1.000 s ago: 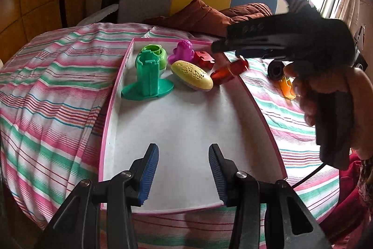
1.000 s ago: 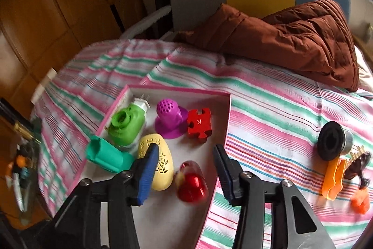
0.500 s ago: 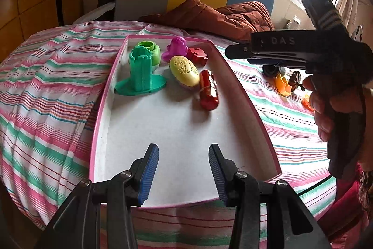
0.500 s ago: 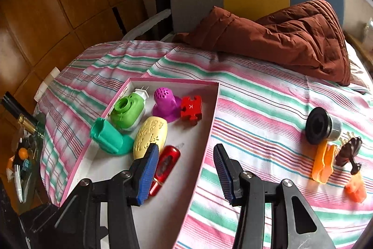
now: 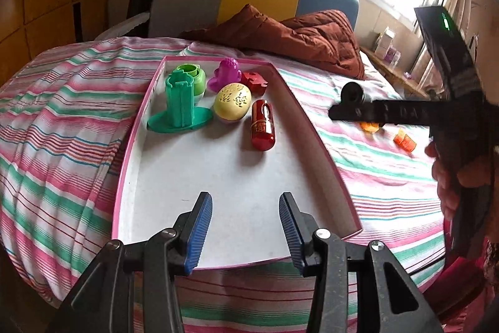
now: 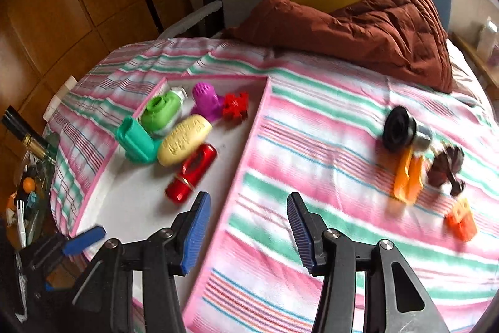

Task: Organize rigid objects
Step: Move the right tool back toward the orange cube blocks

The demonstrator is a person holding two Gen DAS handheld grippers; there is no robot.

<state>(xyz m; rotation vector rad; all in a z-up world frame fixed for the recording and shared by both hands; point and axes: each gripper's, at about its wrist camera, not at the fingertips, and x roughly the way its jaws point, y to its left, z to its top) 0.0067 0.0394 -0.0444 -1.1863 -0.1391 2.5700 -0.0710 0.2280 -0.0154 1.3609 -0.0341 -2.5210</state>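
Observation:
A white tray with a pink rim (image 5: 237,186) lies on the striped bed. At its far end sit a teal stand (image 5: 181,108), a light green piece (image 5: 193,77), a purple piece (image 5: 227,74), a red puzzle piece (image 5: 254,80), a yellow egg (image 5: 232,102) and a red capsule (image 5: 263,125). My left gripper (image 5: 246,227) hangs open over the tray's near end, nothing between its fingers. My right gripper (image 6: 246,208) hovers over the tray's right rim (image 6: 249,145); its jaws are opening and hold nothing. The red capsule (image 6: 191,173) lies just left of it.
To the right on the bedspread lie a black cylinder (image 6: 402,130), an orange clip (image 6: 407,177), a brown piece (image 6: 444,167) and an orange block (image 6: 461,220). A brown quilt (image 6: 374,30) and a headboard are at the back. A cluttered stand (image 6: 28,186) is at the left.
The red capsule, between the right jaws a second ago, now lies in the tray. The right gripper has slid right, off the tray toward the loose objects. The left gripper has barely moved.

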